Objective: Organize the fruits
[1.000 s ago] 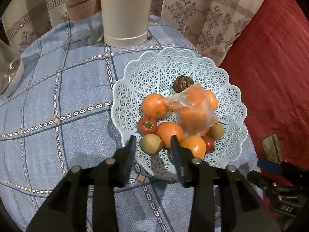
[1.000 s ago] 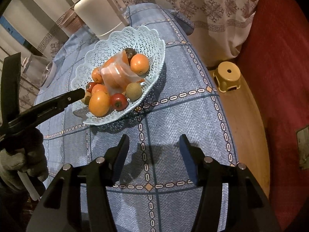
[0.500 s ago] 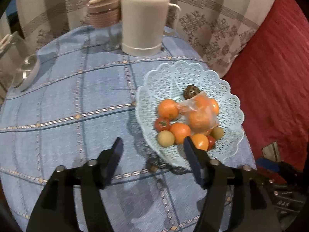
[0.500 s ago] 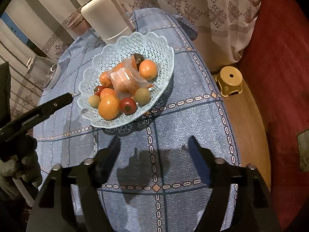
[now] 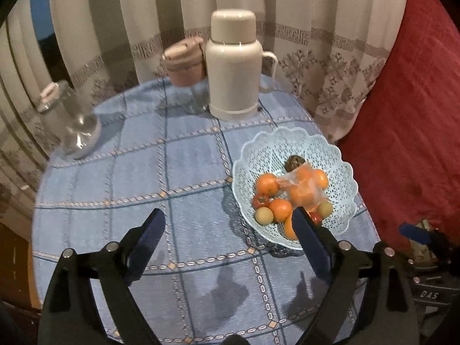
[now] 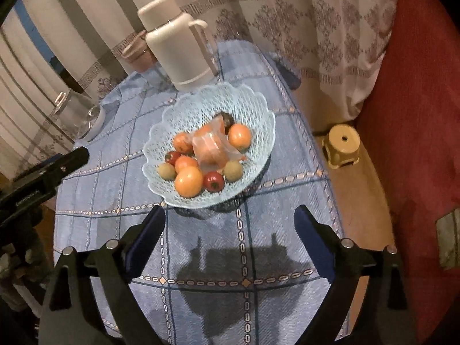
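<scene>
Fruit is sitting piled in the basket, so you are hovering both grippers, left and right, released and empty, nearside of it.

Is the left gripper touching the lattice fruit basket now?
Apart. In the right wrist view the left gripper ends over bare tablecloth, with a plain gap to the lattice fruit basket. Its jaws stand open in the left wrist view.

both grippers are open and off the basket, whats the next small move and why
Probably bring the right gripper forward to the basket: both it and the left gripper are open and empty, all fruit already sits inside, and the plastic bag lies loose among it.
</scene>
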A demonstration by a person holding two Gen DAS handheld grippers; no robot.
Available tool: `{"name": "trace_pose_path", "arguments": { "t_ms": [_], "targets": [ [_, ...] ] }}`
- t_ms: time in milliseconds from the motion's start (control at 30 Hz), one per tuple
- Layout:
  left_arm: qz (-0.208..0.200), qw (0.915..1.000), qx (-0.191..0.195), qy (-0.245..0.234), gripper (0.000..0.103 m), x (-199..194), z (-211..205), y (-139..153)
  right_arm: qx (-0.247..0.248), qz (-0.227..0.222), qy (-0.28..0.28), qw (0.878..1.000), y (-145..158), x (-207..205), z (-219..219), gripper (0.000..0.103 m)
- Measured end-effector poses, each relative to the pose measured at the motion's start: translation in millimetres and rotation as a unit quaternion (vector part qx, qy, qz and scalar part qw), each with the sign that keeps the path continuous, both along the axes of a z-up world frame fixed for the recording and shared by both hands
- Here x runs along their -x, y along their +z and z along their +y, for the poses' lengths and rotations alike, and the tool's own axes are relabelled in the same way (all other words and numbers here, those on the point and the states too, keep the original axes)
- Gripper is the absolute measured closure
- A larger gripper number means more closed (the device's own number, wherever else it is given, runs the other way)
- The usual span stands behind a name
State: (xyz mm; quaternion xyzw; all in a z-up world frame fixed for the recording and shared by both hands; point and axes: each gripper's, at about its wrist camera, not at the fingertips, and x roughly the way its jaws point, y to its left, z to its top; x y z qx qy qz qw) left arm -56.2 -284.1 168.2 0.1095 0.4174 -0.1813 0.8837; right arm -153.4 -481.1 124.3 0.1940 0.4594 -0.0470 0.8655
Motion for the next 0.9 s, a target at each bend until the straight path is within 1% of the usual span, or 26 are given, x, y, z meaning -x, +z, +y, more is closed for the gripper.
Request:
{"name": "trace_pose_path", "arguments": {
  "t_ms": [100,167,267,433,900],
  "targets": [
    [-0.025,0.9997,0.002,0.006,0.014,8,4,18,0.027,-0.016,0.006,1.0,15,1,6,0.008],
    [-0.041,0.9991,0.003,0.012,0.014,13,6,30,0.036,-0.024,0.01,0.999,22,2,10,0.007],
    [-0.065,0.9977,0.002,0.019,0.011,20,7,46,0.043,-0.034,0.015,0.998,33,3,14,0.005],
    [-0.082,0.9963,0.007,0.022,0.011,29,11,64,0.051,-0.049,0.021,0.997,48,5,20,0.004],
    [-0.106,0.9942,0.006,0.018,0.011,40,8,81,0.068,-0.066,0.017,0.995,67,7,19,0.003]
  ]
}}
